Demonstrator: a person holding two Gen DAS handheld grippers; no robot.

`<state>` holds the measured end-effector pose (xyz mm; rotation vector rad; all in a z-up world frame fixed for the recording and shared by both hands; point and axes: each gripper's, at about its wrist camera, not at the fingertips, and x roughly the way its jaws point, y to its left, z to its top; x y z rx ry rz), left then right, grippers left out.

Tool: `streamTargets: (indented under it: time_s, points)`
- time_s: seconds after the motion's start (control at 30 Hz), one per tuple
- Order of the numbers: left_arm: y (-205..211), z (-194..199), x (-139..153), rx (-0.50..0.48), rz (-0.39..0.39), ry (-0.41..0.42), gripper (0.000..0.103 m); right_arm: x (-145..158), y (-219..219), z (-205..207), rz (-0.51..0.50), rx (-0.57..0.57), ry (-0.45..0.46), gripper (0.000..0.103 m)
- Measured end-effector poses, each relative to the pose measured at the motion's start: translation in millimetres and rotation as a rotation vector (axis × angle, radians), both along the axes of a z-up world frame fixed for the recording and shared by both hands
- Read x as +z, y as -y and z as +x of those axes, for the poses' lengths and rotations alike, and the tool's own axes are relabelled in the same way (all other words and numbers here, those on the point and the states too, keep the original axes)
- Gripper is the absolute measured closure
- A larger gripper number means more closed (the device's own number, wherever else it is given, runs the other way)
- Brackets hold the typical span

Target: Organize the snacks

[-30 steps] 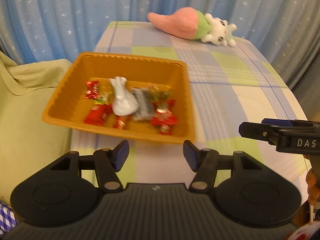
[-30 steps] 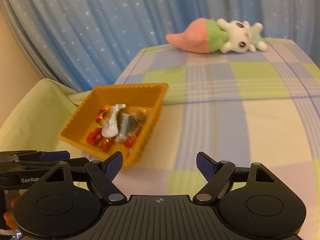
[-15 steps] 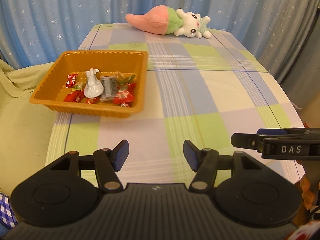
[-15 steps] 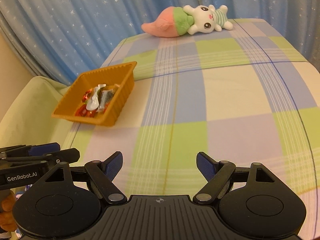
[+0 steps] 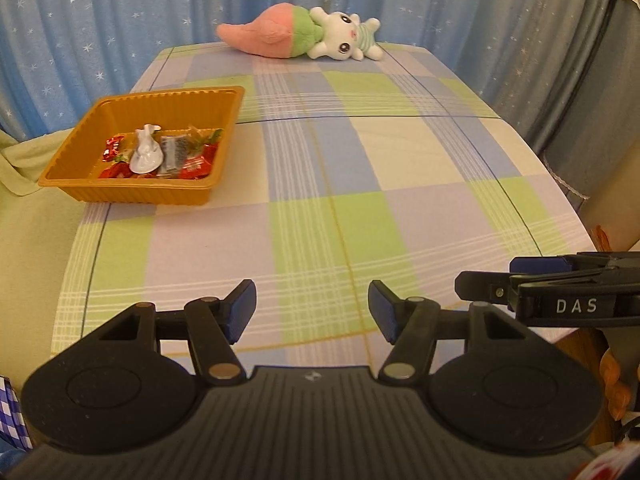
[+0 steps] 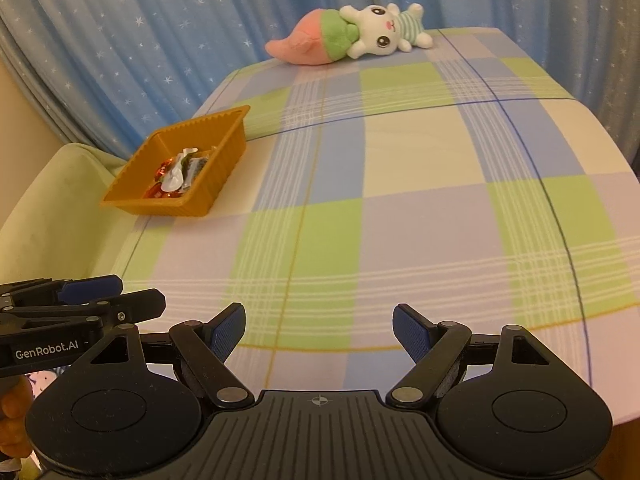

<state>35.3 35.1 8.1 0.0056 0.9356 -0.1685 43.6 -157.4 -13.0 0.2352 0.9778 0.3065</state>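
Both claws empty, jaws apart: left claw [image 5: 312, 312], right claw [image 6: 319, 334] over near tabletop [image 5: 400, 168] edge. Orange snack tray [image 5: 132, 196] far left, wrapped candies [image 5: 160, 156] inside.

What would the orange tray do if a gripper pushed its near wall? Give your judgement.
The orange tray looks thin and ribbed, so it is probably light and would likely slide on the checked tablecloth. Its left corner seems to overhang the table's edge, so it might tip. The wrapped snacks would probably shift.
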Motion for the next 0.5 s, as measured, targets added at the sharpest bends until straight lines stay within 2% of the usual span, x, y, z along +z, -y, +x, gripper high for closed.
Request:
streamTargets:
  time_s: [0.5]
  points:
    - [28.3, -19.0, -3.0, -0.025, 0.005, -0.009, 0.043, -1.9, 26.2, -21.9, -0.001, -0.011, -0.011, 0.022]
